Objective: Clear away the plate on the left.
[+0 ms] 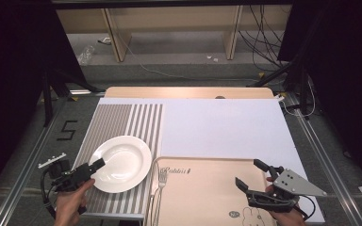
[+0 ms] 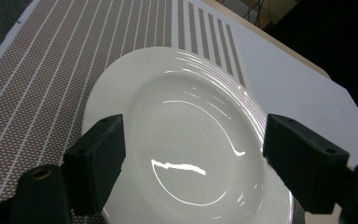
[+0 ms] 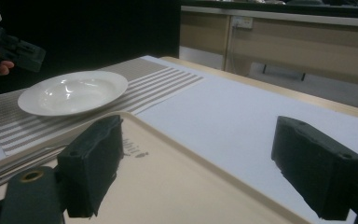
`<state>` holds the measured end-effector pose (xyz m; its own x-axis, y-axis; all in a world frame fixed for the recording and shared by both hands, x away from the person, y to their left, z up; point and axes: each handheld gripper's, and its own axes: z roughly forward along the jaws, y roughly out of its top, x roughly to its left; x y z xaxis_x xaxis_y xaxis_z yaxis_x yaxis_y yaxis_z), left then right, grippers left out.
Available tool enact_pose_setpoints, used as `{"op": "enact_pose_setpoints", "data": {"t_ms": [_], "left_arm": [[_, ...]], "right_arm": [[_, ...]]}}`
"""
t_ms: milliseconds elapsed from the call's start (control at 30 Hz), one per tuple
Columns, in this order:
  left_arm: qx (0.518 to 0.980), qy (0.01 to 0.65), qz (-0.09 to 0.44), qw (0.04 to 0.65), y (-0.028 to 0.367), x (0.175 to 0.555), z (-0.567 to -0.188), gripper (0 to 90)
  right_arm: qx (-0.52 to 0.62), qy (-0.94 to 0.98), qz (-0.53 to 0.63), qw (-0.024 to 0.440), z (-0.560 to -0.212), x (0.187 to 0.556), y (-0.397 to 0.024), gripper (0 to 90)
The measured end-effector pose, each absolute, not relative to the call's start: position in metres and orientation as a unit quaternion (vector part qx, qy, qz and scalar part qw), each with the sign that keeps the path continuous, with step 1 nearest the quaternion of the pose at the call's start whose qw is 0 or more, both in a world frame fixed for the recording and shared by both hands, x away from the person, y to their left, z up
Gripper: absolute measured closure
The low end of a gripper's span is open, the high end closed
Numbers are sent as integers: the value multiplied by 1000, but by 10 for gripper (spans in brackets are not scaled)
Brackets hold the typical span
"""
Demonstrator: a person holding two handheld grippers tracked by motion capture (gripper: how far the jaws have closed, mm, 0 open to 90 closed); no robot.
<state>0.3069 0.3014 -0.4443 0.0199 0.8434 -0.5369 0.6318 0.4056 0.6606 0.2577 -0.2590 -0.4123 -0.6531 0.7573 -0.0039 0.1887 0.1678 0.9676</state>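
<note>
- While the white plate point(image 1: 121, 163) lies flat on the striped placemat point(image 1: 118, 125) at the near left of the table, the left gripper point(image 1: 93, 167) hangs over its near-left rim with jaws spread wide, holding nothing; that spread likely serves to straddle the rim.
- Seen in the left gripper view, the plate point(image 2: 186, 140) sits between the two black jaws, which suggests a grasp is being lined up.
- At the near right, the right gripper point(image 1: 250, 175) hovers over the beige tray point(image 1: 202, 188), also agape and empty, probably waiting its turn.
- A fork point(image 1: 160, 188) lies along the tray's left edge, just right of the plate, as in a table setting.
</note>
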Motion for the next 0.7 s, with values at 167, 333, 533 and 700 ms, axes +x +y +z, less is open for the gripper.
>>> {"op": "enact_pose_setpoints", "data": {"t_ms": [167,333,533,700], "left_arm": [[524,705,108,465,309,308,-448,209],[507,725,79,460,318,308,-456,217],[499,735,70,453,322,307,-459,228],[482,749,22,454,327,309,-467,235]], "right_arm": [[329,720,555,255,-412,257,-259,174],[328,721,554,256,-412,257,-259,174],[327,721,555,256,-412,257,-259,174],[327,721,555,255,-412,257,-258,174]]}}
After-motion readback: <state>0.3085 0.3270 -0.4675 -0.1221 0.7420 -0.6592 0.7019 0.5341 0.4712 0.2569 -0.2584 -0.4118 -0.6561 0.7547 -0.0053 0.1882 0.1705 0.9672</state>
